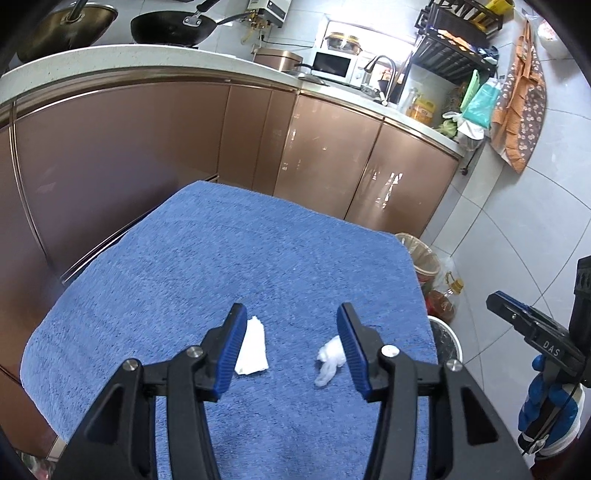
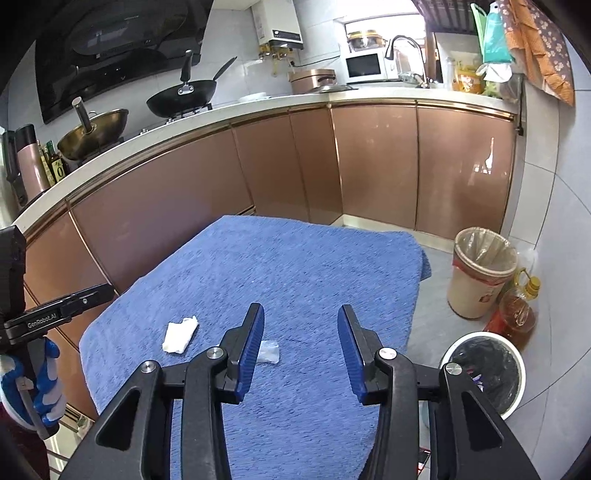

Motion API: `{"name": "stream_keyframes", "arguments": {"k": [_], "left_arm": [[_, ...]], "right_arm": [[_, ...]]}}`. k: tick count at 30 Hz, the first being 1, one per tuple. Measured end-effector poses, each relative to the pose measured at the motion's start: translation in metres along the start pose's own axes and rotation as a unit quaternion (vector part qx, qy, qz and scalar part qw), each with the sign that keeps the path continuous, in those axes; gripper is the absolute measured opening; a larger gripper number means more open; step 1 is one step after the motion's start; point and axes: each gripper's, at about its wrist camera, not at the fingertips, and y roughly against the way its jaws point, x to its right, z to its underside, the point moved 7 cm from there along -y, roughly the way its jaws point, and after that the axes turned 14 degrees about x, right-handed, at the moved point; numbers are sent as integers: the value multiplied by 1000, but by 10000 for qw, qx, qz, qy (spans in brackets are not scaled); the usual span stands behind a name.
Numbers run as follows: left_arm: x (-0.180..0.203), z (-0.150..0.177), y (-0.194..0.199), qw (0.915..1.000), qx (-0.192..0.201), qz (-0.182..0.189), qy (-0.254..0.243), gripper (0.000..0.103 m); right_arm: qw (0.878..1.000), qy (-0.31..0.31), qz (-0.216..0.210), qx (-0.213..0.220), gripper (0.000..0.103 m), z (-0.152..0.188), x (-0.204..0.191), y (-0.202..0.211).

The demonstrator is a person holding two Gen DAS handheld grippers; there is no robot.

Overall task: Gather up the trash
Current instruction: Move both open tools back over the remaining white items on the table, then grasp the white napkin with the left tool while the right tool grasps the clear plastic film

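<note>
Two light scraps on the towel-covered bench, both grippers released and holding nothing.

The left gripper (image 1: 291, 345) hovers between folded tissue (image 1: 253, 341) and crumpled wad (image 1: 328, 356); right gripper (image 2: 301, 345) near. Soft paper may slip, snag the blue towel (image 1: 221, 258), or miss the black-lined bin (image 2: 484, 373).

Bright, even light — window (image 1: 360, 31) blown out, cabinet doors (image 1: 388, 177) glaring; fisheye edges curve and darken.
</note>
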Motion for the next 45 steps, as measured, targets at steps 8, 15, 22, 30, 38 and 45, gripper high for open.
{"name": "stream_keyframes", "arguments": {"k": [8, 15, 22, 30, 38, 45], "left_arm": [[-17, 13, -19, 9995, -286, -82, 89, 49], [-32, 29, -36, 9982, -551, -142, 172, 52], [-50, 51, -56, 9953, -899, -193, 290, 53], [-69, 76, -83, 9888, -1388, -185, 514, 53], [-70, 88, -113, 9845, -1663, -137, 543, 52], [-67, 92, -130, 9831, -1765, -95, 481, 49]], "right_arm": [[9989, -95, -318, -324, 45, 15, -11, -19], [9960, -143, -557, -682, 45, 33, -22, -41], [9897, -360, -810, -1128, 47, 58, -28, -67], [9785, -645, -1088, -1631, 47, 83, -37, -94], [9614, -964, -1416, -2155, 47, 103, -55, -124], [9503, -1413, -1430, -2377, 47, 109, -51, -151]]}}
